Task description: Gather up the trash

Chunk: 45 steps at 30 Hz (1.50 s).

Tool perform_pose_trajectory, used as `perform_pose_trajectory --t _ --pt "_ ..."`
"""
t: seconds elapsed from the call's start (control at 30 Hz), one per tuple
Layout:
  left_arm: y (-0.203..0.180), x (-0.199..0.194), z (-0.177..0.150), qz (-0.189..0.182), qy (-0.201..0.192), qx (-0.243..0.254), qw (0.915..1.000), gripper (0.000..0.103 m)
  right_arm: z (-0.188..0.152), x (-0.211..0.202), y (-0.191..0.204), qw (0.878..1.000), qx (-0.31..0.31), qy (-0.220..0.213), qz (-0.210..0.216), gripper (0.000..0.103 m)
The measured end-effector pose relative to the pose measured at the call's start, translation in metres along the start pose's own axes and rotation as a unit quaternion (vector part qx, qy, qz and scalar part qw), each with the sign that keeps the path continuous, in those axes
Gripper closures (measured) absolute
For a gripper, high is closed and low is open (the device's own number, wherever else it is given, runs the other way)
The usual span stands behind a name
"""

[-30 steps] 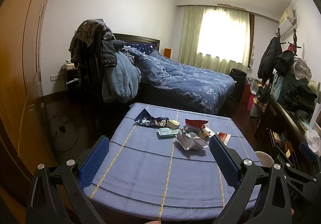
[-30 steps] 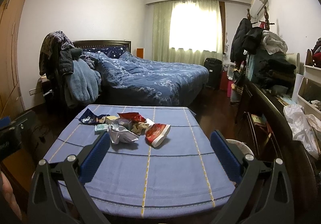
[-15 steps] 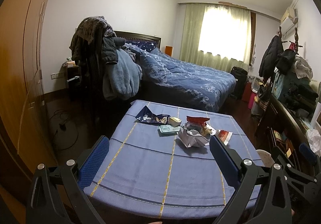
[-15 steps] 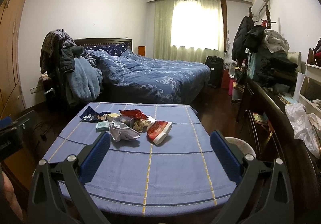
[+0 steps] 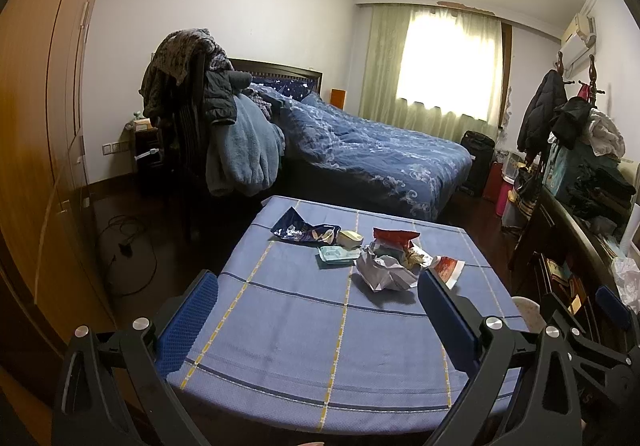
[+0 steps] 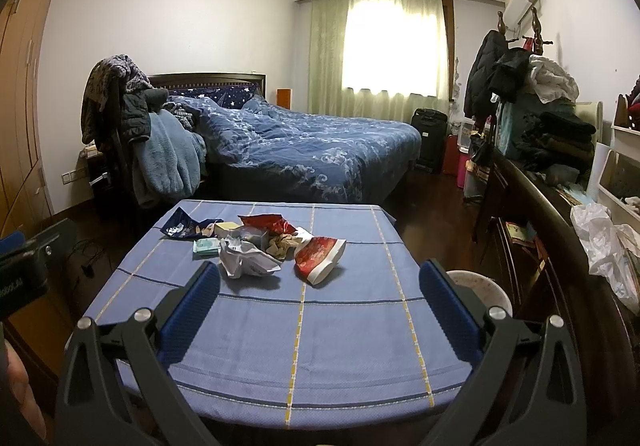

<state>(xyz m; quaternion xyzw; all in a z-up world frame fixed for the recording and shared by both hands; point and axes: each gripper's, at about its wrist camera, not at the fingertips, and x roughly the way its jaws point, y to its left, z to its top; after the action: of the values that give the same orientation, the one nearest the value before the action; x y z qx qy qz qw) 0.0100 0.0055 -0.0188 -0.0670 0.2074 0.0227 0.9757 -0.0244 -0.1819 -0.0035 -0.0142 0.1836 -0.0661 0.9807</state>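
Observation:
A heap of trash lies on the far half of a table with a blue striped cloth [image 5: 304,330] [image 6: 344,330]. It holds a crumpled white paper [image 5: 384,272] [image 6: 246,260], a red snack bag [image 6: 318,256] [image 5: 448,268], a dark blue wrapper [image 5: 300,232] [image 6: 182,228], a small teal packet [image 5: 336,256] [image 6: 206,246] and a pale yellow piece [image 5: 350,238] [image 6: 226,228]. My left gripper [image 5: 318,310] is open and empty over the table's near half. My right gripper [image 6: 320,306] is open and empty too, short of the heap.
A white bin [image 6: 480,288] [image 5: 528,310] stands on the floor at the table's right side. A dark dresser piled with clothes [image 6: 552,150] runs along the right. A bed with a blue cover [image 6: 312,150] lies beyond the table. A wardrobe [image 5: 44,134] is on the left.
Both grippers have moved slightly forward and lower toward the table; the heap sits a little lower and nearer in both views. Jaws stay open. Nothing on the table has moved.

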Motion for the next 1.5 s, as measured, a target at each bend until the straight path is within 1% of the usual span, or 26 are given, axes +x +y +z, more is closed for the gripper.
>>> perform_pose_trajectory --t 1.5 --pt "0.0003 0.0011 0.0026 0.0 0.003 0.0 1.0 0.004 -0.0026 0.0011 0.0049 1.0 -0.003 0.003 0.0 0.003"
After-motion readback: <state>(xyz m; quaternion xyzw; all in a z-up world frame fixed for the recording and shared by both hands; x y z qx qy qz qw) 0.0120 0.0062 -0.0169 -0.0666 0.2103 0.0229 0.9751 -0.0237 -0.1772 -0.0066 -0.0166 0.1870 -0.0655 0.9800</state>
